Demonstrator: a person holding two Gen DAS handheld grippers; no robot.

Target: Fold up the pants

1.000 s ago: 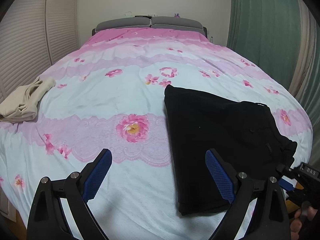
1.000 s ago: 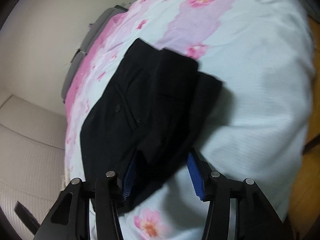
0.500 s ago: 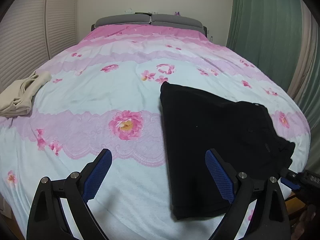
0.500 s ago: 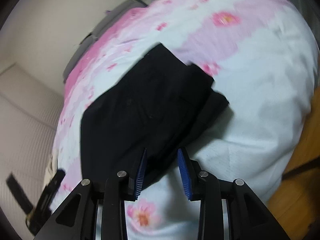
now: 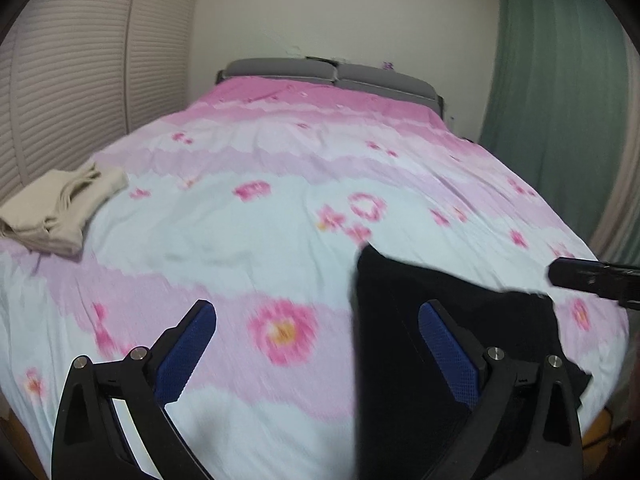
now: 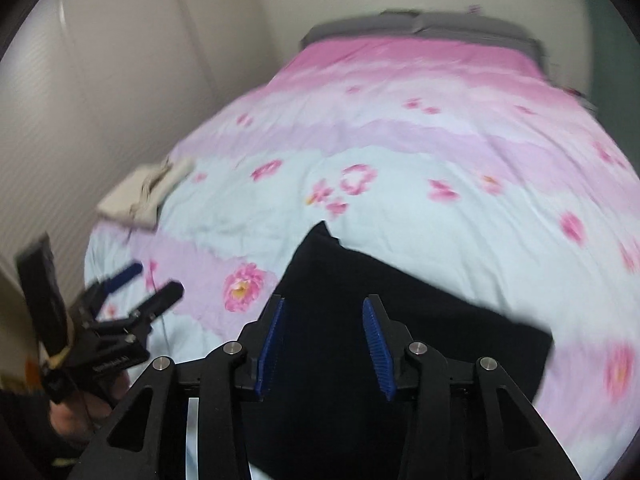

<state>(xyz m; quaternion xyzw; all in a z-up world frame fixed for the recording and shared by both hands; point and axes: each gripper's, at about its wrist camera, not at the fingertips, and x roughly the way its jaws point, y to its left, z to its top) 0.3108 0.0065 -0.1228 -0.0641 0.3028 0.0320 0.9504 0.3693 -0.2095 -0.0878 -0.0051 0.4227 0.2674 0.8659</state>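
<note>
Black pants point(image 6: 400, 320) lay folded on the bed point(image 5: 280, 208), at 5 o'clock near its foot. Left hand-held gripper point(image 5: 316, 340) was wide open, w/ nothing between the jaws; right hand-held gripper point(image 6: 324, 340) had just been opening, part-open & empty above the cloth. Best next: square edges, press the fold flat w/ both.

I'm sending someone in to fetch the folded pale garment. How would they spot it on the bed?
Start at the bed with the pink flowered cover. Go to the side next to the slatted wall, away from the green curtain. The beige folded garment lies there at the edge, pale and small, unlike the black pants near the foot.
</note>
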